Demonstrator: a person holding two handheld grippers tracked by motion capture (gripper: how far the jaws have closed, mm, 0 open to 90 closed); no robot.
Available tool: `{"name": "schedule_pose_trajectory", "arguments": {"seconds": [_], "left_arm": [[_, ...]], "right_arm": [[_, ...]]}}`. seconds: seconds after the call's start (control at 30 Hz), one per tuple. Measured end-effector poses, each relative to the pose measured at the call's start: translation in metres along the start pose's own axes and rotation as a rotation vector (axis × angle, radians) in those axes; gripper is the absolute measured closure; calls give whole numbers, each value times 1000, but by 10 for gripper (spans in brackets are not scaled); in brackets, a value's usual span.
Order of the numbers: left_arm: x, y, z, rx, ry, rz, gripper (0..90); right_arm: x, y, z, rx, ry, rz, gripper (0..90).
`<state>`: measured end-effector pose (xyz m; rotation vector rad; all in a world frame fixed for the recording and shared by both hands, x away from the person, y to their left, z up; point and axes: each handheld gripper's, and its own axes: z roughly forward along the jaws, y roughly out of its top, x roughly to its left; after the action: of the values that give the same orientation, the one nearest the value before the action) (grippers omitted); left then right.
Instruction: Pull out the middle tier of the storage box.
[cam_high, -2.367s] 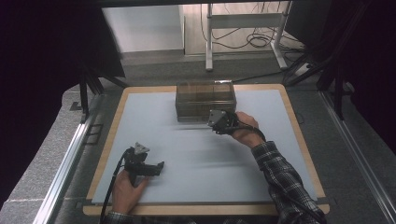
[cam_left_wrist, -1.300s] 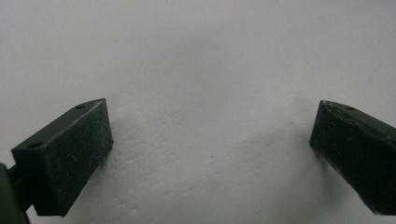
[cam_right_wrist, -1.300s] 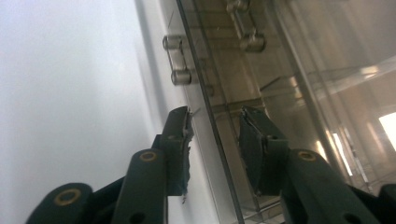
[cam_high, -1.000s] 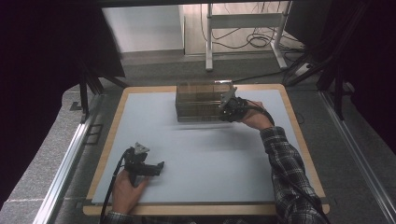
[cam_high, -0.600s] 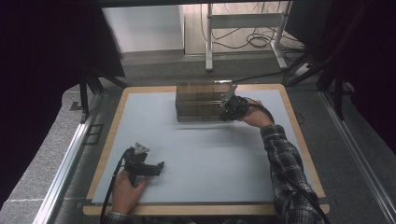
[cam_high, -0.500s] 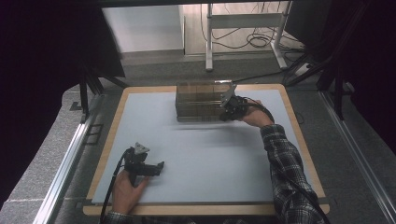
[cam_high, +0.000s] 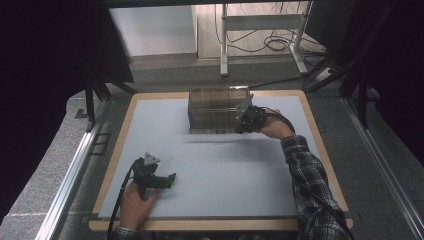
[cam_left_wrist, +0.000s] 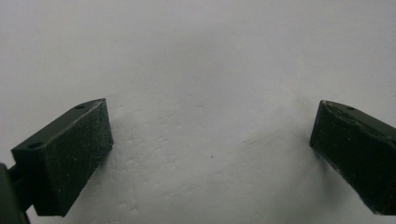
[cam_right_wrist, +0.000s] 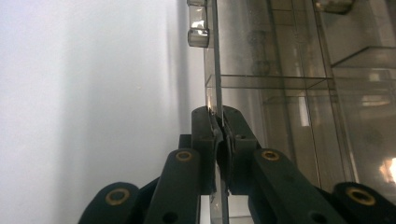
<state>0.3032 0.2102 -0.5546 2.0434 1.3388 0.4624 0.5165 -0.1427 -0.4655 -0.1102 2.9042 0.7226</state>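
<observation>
The right tool (cam_right_wrist: 218, 122) is clamped on the clear plastic organizer box's (cam_high: 216, 109) thin wall. That wall looks stiff, slick and brittle, so hold low. The left tool (cam_left_wrist: 212, 154) rests wide apart.

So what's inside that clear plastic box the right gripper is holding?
Through the clear plastic box only thin dividers splitting it into compartments show, with no items visible. The right gripper is shut on its wall; the high view's glare hides the far compartments.
</observation>
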Motion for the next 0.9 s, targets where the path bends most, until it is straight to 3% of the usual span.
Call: {"name": "schedule_pose_trajectory", "arguments": {"seconds": [0.9], "left_arm": [[0,0,0,0,1,3,0]], "right_arm": [[27,-3,-1,21,42,-78,863]]}}
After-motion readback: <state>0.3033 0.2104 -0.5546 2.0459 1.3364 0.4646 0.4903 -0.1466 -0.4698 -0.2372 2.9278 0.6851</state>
